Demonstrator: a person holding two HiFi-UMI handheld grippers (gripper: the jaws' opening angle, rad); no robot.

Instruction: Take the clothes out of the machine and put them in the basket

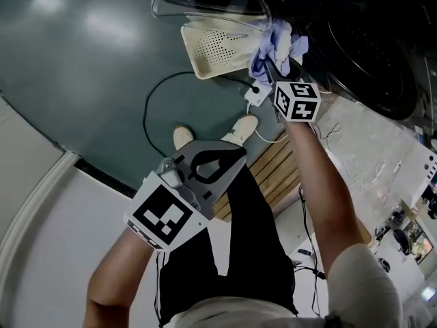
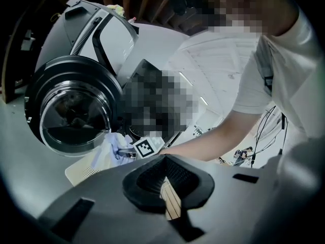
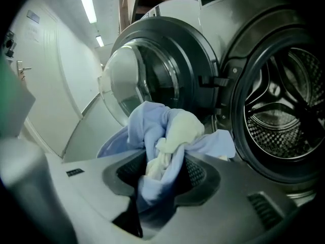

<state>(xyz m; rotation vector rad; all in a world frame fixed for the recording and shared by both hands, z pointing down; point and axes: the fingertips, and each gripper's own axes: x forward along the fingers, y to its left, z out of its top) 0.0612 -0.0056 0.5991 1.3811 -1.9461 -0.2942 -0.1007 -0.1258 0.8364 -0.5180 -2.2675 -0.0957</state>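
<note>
Pinching blue-white clothes (image 3: 163, 136) w/ R gripper (image 3: 160, 176) jaws near basket (image 1: 205, 52); L gripper (image 2: 169, 189) jaws together.

We see the grey-green floor (image 1: 82, 80) carrying a cream perforated basket (image 1: 215, 50), a looping black cable (image 1: 147, 111) and two pale shoes (image 1: 183, 137).

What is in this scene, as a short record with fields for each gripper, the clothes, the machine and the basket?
left gripper: jaws together, empty, away from the machine
right gripper: jaws shut on the clothes
clothes: light blue and cream bundle, outside the drum, not yet in the basket
machine: door open; no clothes in the visible part of the drum
basket: cream, perforated, on the floor under the open door
</note>
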